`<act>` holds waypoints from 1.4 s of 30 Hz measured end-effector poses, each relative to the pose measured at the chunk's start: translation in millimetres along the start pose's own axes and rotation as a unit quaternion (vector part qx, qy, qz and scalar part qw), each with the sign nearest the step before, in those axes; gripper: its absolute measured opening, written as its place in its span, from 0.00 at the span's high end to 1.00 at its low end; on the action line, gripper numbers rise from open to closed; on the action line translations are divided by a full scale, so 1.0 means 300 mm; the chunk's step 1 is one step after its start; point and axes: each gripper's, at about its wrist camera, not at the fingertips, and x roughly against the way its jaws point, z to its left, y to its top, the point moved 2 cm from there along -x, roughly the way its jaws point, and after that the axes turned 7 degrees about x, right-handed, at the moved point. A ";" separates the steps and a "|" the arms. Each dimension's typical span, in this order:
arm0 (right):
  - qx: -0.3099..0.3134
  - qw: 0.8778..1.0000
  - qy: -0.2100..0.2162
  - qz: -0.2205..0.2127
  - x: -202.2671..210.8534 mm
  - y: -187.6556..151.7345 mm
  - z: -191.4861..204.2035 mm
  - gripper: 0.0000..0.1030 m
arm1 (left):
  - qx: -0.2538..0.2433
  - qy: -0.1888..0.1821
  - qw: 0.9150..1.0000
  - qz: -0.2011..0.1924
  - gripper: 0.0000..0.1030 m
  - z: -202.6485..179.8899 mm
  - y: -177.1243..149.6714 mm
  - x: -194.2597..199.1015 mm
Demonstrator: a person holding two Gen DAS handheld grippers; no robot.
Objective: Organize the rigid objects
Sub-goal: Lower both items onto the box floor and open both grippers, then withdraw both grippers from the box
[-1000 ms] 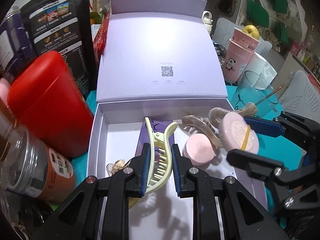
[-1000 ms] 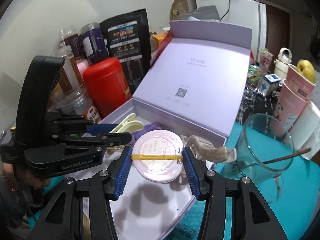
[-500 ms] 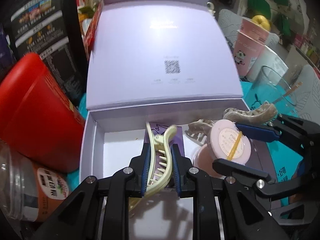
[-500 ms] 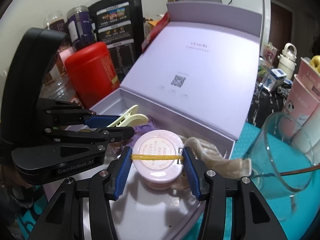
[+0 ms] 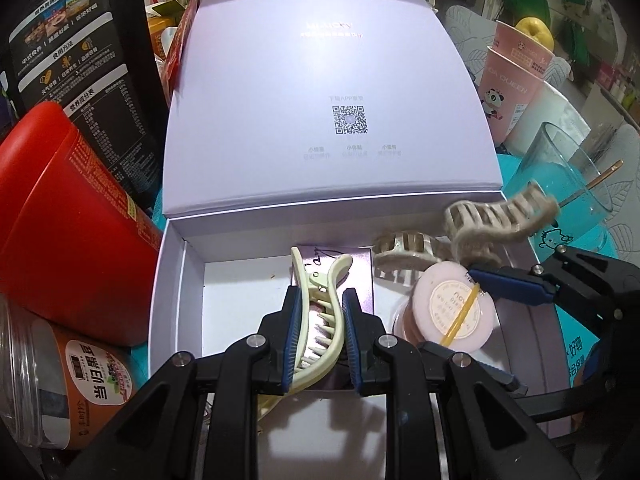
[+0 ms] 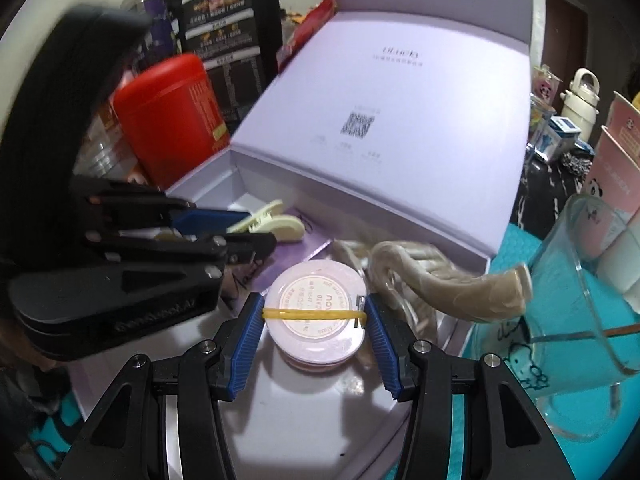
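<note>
Fingers [image 5: 295,332] of the left gripper [image 5: 319,332] pinch the cream hair clip [image 5: 320,312] mid-body (stiff, light); right gripper [image 6: 315,316] fingers clasp the pink jar [image 6: 316,312], smooth-sided, at three and nine o'clock.

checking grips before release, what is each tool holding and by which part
Left tool: cream hair claw, across its toothed middle. Right tool: round pink case, by its rim.

Each fisheye camera sat just behind its hand-held gripper's fingers, looking steeply down and forward at close range. Both views shared the open lilac box [image 5: 172,280] [image 6: 200,188], its raised lid [image 5: 332,80] [image 6: 400,92], and the opposite hand-held gripper entering from the side.
</note>
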 end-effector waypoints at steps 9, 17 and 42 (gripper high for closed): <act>-0.005 1.000 0.004 -0.011 0.035 0.006 -0.019 0.50 | 0.011 0.002 1.000 -0.003 0.80 0.007 -0.009 0.001; -0.001 1.000 0.001 -0.025 0.069 0.013 -0.013 0.45 | 0.013 0.018 0.999 -0.034 0.80 0.024 -0.020 0.061; -0.017 0.998 -0.024 -0.063 0.243 0.016 -0.006 0.38 | 0.036 0.028 0.996 -0.076 0.16 0.036 -0.032 0.254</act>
